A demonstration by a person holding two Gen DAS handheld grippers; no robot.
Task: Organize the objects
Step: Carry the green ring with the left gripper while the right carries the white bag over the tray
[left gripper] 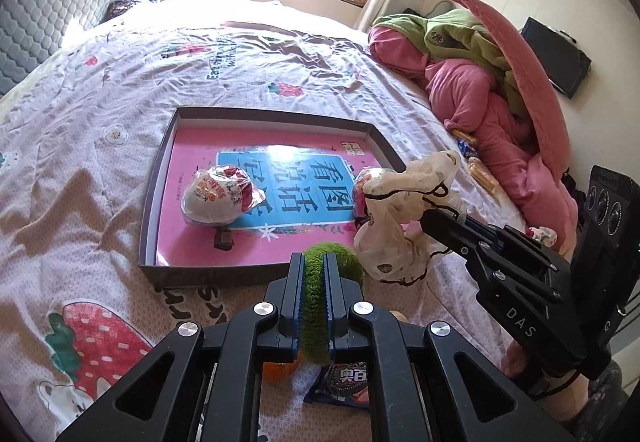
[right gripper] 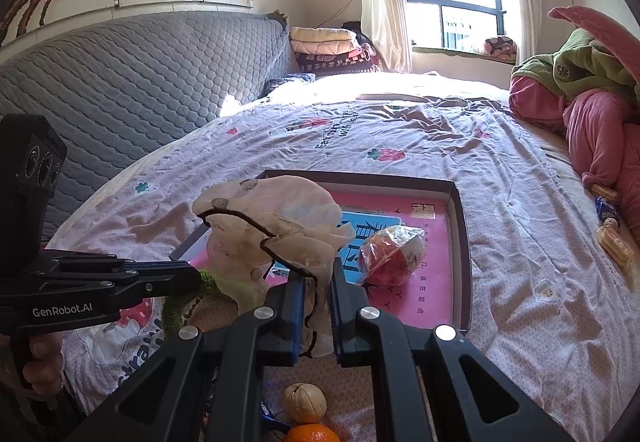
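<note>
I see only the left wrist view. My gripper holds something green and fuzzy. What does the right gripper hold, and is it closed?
Observer: The right gripper is shut on the cream fabric piece with dark trim.
Operator: What lies on the bed below the right gripper?
Observer: A pale round fruit, with an orange just nearer the camera.
Operator: How many wrapped items are visible in the box from there?
Observer: One wrapped item shows in the box; the fabric hides the box's left part.
</note>
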